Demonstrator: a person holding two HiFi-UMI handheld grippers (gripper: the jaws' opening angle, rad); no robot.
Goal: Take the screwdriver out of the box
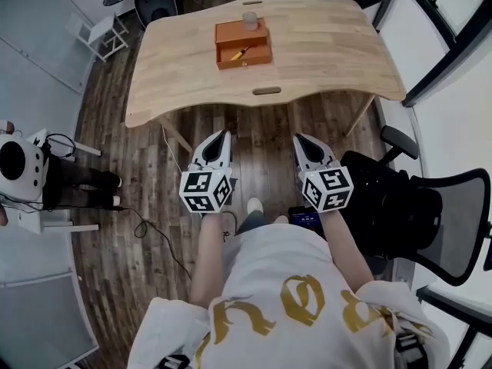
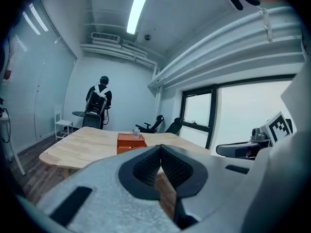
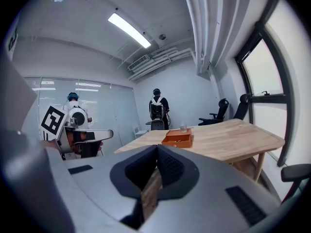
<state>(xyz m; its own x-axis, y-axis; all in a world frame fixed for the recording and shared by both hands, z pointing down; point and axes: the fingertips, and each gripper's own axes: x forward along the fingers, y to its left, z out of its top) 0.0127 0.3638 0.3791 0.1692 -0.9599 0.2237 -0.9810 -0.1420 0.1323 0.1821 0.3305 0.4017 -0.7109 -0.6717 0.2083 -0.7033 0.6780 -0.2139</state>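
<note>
We are at the approach, by our reckoning; we stand well back from the table [image 1: 330, 60]; the left gripper [image 1: 224, 134] and right gripper [image 1: 298, 137] both have jaws pressed together, empty; the screwdriver [image 1: 240, 52] lies inside the open orange box [image 1: 231, 31], near the tabletop's far edge, about midway along; next we must step closer, part one gripper's jaws, and lower them around the handle.

No readable text, gold lettering [image 1: 298, 298] on white shirt [image 1: 261, 256] seen from above, folded, illegible, square markers [image 1: 206, 191] on cubes of left gripper [image 1: 224, 135] and right gripper [image 1: 298, 138], patterns only
</note>
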